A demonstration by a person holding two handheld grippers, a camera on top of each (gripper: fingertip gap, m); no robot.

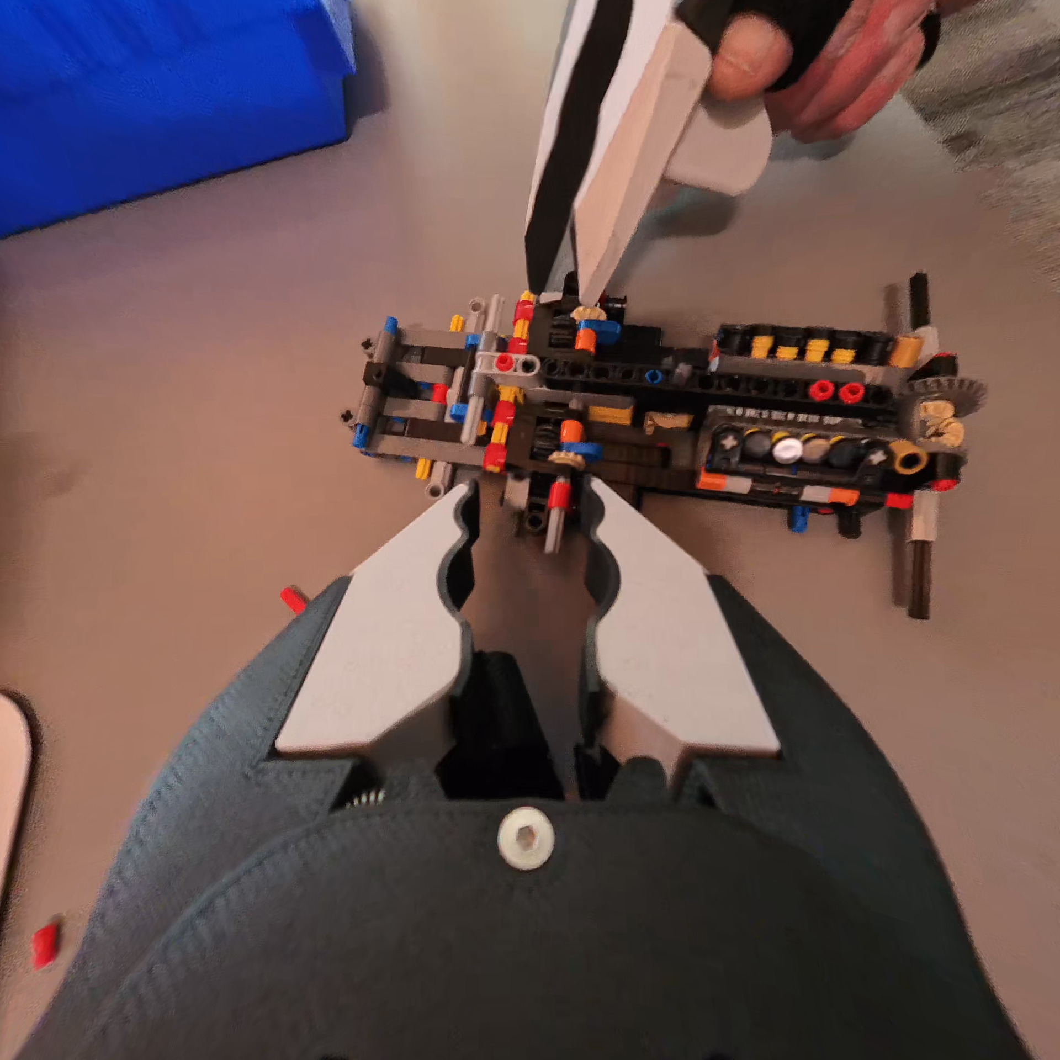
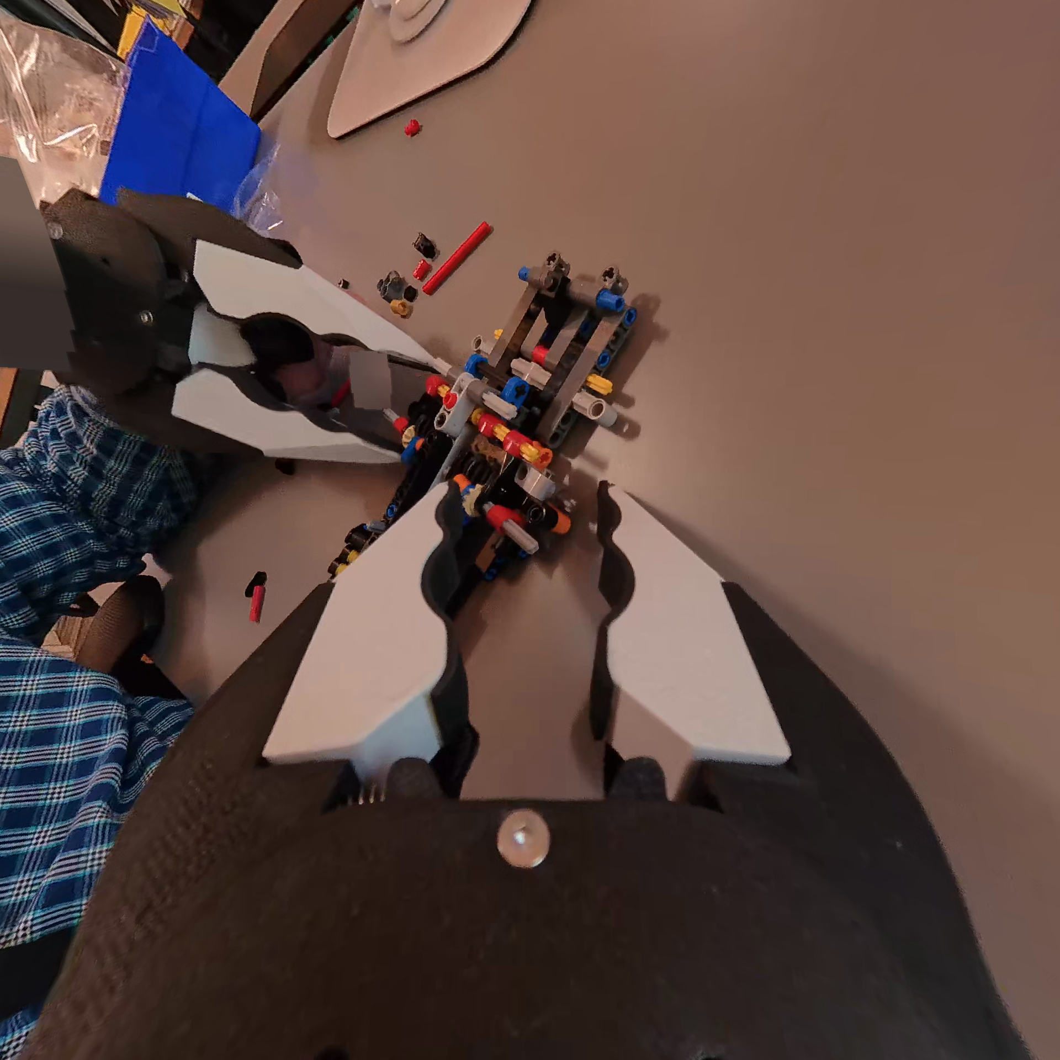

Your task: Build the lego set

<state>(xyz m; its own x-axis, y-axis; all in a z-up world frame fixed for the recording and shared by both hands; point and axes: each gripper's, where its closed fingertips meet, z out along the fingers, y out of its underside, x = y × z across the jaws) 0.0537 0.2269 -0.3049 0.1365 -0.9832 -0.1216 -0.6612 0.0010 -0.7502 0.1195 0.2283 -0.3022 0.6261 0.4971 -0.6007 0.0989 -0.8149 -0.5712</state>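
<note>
A long Lego Technic assembly (image 1: pixel 631 396) of black, grey, red, yellow and blue parts lies flat on the brown table. My left gripper (image 1: pixel 530 499) is open at its near side. Its fingertips flank a short stub with a red bush and a grey axle (image 1: pixel 555 510) without closing on it. My right gripper (image 1: pixel 565 289) comes down from the far side, with its tips at the assembly's top edge. In the right wrist view the right gripper (image 2: pixel 525 493) is open around the assembly's (image 2: pixel 550 367) near stub. The left gripper (image 2: pixel 416 410) reaches in from the left, open.
A blue box (image 1: pixel 172 97) stands at the back left and also shows in the right wrist view (image 2: pixel 178 137). Loose parts lie beyond the assembly: a long red axle (image 2: pixel 457 258), small connectors (image 2: pixel 401 287) and a red pin (image 2: pixel 256 602). A plaid sleeve (image 2: pixel 69 516) is at the left. About 7 centimeters separates my left fingertips from my right.
</note>
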